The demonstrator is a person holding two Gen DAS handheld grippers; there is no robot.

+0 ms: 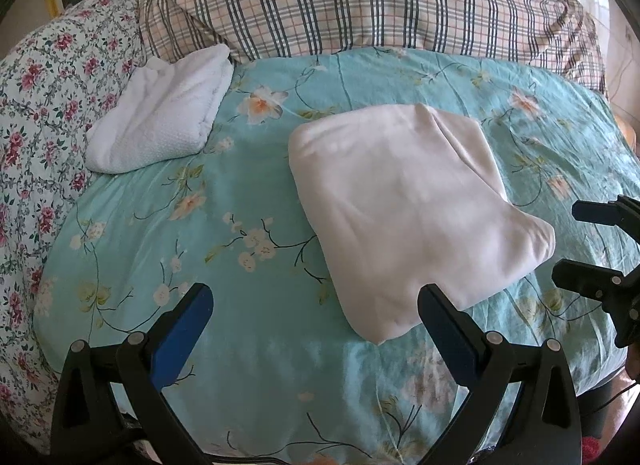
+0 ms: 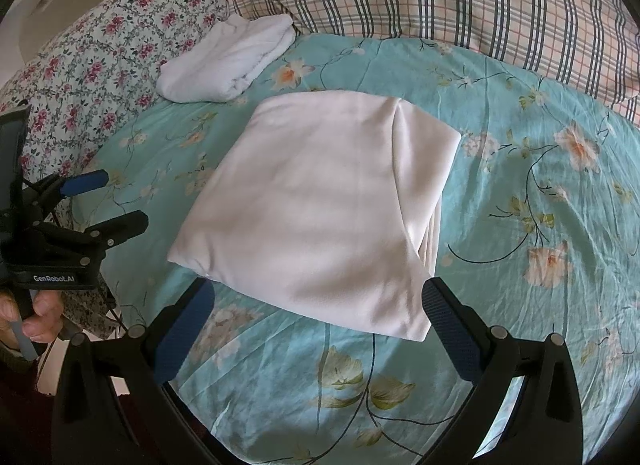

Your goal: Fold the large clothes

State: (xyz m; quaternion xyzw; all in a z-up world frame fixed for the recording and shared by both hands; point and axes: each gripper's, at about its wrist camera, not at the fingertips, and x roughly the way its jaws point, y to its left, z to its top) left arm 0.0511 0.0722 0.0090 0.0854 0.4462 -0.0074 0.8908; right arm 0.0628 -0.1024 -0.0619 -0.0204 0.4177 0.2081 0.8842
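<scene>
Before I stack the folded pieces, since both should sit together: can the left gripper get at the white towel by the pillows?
Probably yes: the left gripper has its jaws open and empty, and only bare floral bedsheet lies between it and the white towel.

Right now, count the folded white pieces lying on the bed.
2. The smooth folded garment lies mid-bed on the teal floral sheet. The textured white bundle sits farther back, against the floral pillow. Others could lie outside the views.
</scene>
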